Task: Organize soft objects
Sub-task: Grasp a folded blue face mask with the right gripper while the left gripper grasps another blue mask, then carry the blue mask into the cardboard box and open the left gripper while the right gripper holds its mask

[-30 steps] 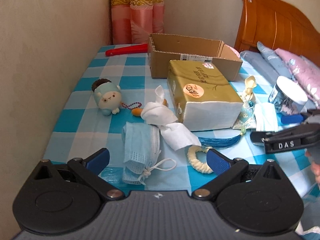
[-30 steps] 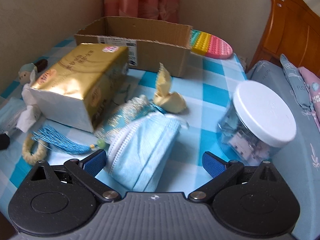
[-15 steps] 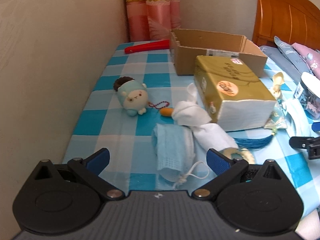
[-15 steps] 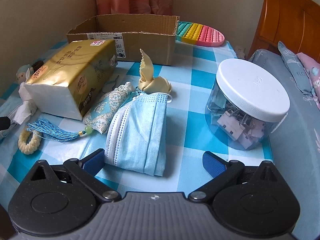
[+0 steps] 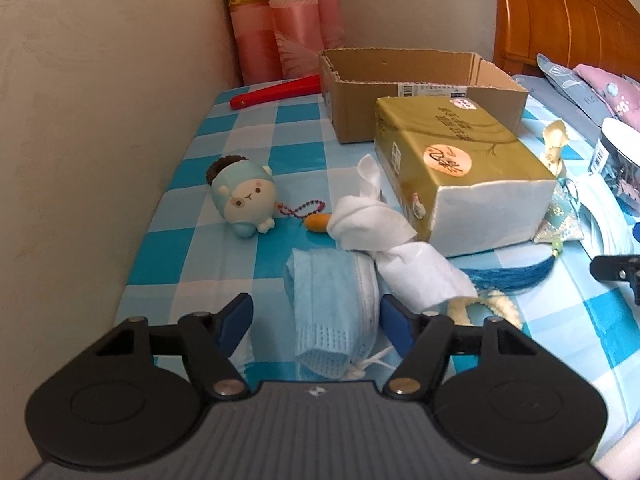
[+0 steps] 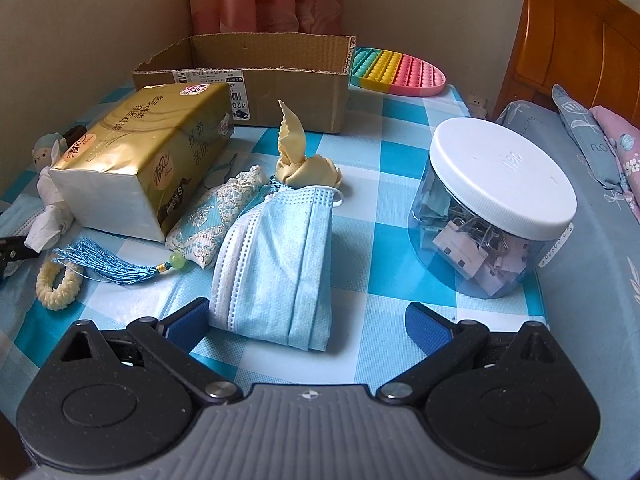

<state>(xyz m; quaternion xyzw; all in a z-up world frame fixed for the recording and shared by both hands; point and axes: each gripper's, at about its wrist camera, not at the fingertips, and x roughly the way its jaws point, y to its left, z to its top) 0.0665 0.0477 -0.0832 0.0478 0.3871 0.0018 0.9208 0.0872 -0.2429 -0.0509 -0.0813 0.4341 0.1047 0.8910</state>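
Note:
In the left wrist view a folded blue face mask (image 5: 334, 308) lies on the checked tablecloth between the fingers of my open left gripper (image 5: 316, 320). A white cloth (image 5: 384, 248), a plush sheep (image 5: 244, 196) and a cream scrunchie (image 5: 492, 308) lie near it. In the right wrist view a second blue mask (image 6: 280, 264) lies just ahead of my open right gripper (image 6: 308, 318), nearer its left finger. A brocade sachet (image 6: 216, 216) with a blue tassel (image 6: 108, 264) and a yellow cloth (image 6: 304, 164) lie beyond it.
A gold tissue pack (image 5: 460, 172) and an open cardboard box (image 5: 416, 88) stand mid-table. A clear jar of binder clips (image 6: 496, 208) stands at the right by the bed. A rainbow pop toy (image 6: 396, 72) and a red tool (image 5: 276, 90) lie at the back. The wall runs along the left.
My left gripper moved left and forward over the blue mask, and its fingers have narrowed around it. My right gripper drew back a little from the second mask.

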